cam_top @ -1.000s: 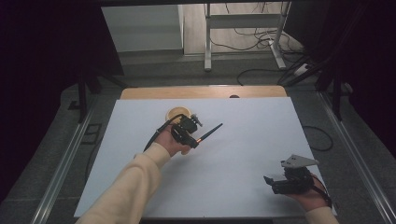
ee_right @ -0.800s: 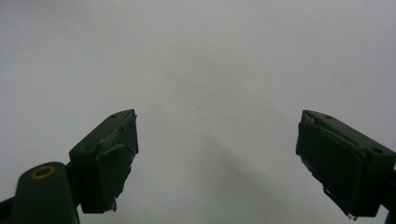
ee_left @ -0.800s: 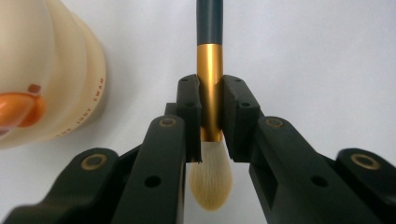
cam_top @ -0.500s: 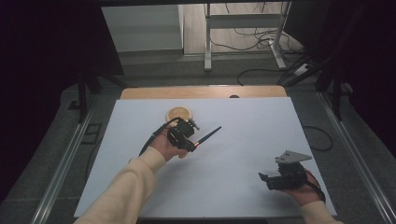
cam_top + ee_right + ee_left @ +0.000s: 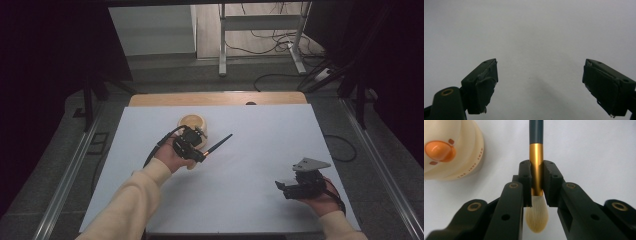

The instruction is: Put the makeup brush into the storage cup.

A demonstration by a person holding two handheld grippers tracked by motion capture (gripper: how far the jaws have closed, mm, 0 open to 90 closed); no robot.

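My left gripper point(image 5: 196, 151) point(image 5: 537, 180) is shut on a makeup brush point(image 5: 216, 145) point(image 5: 536, 157), its pads clamping the gold ferrule. The brush's dark handle points away to the upper right over the white table, and its pale bristles point(image 5: 536, 216) hang back between the jaws. A cream round holder point(image 5: 193, 123) point(image 5: 449, 150) with an orange duck bill stands just behind and left of that gripper. My right gripper point(image 5: 281, 186) point(image 5: 540, 87) is held low near the table's front right with its jaws wide apart and nothing between them.
The white table top point(image 5: 260, 130) spreads between the two hands. A wooden strip point(image 5: 215, 98) runs along its far edge. Metal rails point(image 5: 75, 165) flank the table, and cables point(image 5: 280, 75) lie on the floor beyond.
The left hand has shifted slightly toward the front with the brush. The right gripper has edged a little to the left near the front right corner.
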